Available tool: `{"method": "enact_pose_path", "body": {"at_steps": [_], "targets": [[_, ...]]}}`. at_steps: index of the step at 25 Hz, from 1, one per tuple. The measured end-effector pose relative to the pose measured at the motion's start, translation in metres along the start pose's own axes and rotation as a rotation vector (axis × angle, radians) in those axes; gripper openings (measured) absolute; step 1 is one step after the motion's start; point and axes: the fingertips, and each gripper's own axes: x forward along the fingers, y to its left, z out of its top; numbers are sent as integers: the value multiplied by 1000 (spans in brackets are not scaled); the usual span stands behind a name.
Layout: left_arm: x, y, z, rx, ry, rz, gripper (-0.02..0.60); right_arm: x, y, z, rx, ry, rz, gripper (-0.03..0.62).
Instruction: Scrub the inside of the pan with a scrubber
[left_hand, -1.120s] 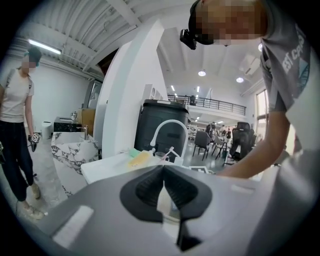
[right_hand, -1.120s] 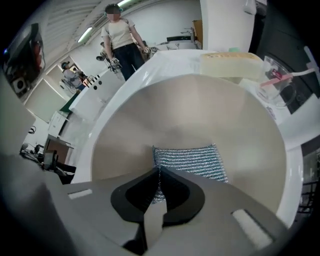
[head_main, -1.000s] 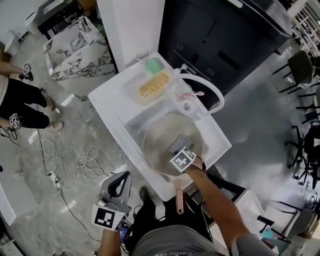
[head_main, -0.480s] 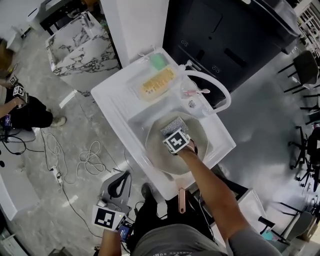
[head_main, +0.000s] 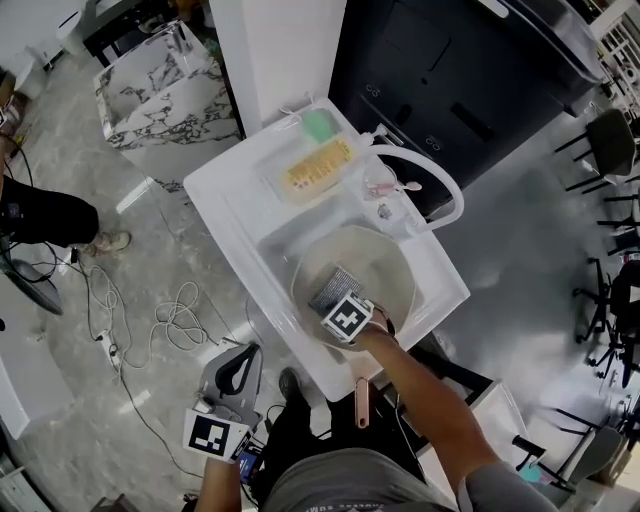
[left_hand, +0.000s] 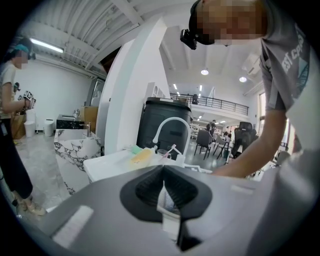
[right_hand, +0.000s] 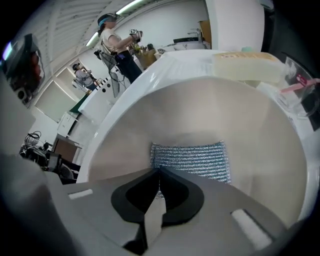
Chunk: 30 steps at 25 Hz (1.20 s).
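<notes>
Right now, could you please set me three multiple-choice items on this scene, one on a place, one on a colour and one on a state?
1. Where is the scrubber?
A. on the floor
B. inside the pan
C. hung on the faucet

2. What colour is the scrubber?
A. silver
B. red
C. black

3. How do the right hand-held gripper's jaws stand?
A. wide open and empty
B. shut on the scrubber
C. shut on the pan's handle

Answers: B, it lies against the pan's inner wall; A, its weave glints silver; B, the jaws pinch its near edge.
</notes>
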Motion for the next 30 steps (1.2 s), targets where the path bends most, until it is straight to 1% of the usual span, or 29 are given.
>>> {"method": "enact_pose_path", "body": {"at_steps": [2,4,7,11,13,15,17,18,22,24,27,30], "targets": [[2,-3,0,-4,9,-10,2,-6,-7,-24,20,51,-22,6],[6,-6,2,-1,6,-19,2,-12,-22,-43,51,76,-57,6],[11,-7,5,9,-8,-27,2,-20,-56,-52,114,56,-127,6],[13,-9,4,11,4,-32,2,-28,-105,-33,183,-24,-212,6],[12,-10,0,12,13,-31,2,-26,-120,-15,206,-64,-224,6],[12,-9,-2,13,18,-27,2,-21,-124,8,216,-106,-206,5],[11,-7,-4,12,21,-19,2,-13,-115,29,207,-141,-167,6],[10,-6,-5,11,22,-15,2,-8,-107,36,196,-139,-153,6],[4,-5,-4,7,16,-2,2,5,-60,47,136,-135,-86,6],[1,-3,-2,7,7,4,2,8,-37,45,116,-128,-44,6],[-4,-3,-2,6,8,8,2,8,-13,29,93,-96,0,6],[-7,-8,-3,1,38,5,2,3,0,10,77,-61,38,5]]}}
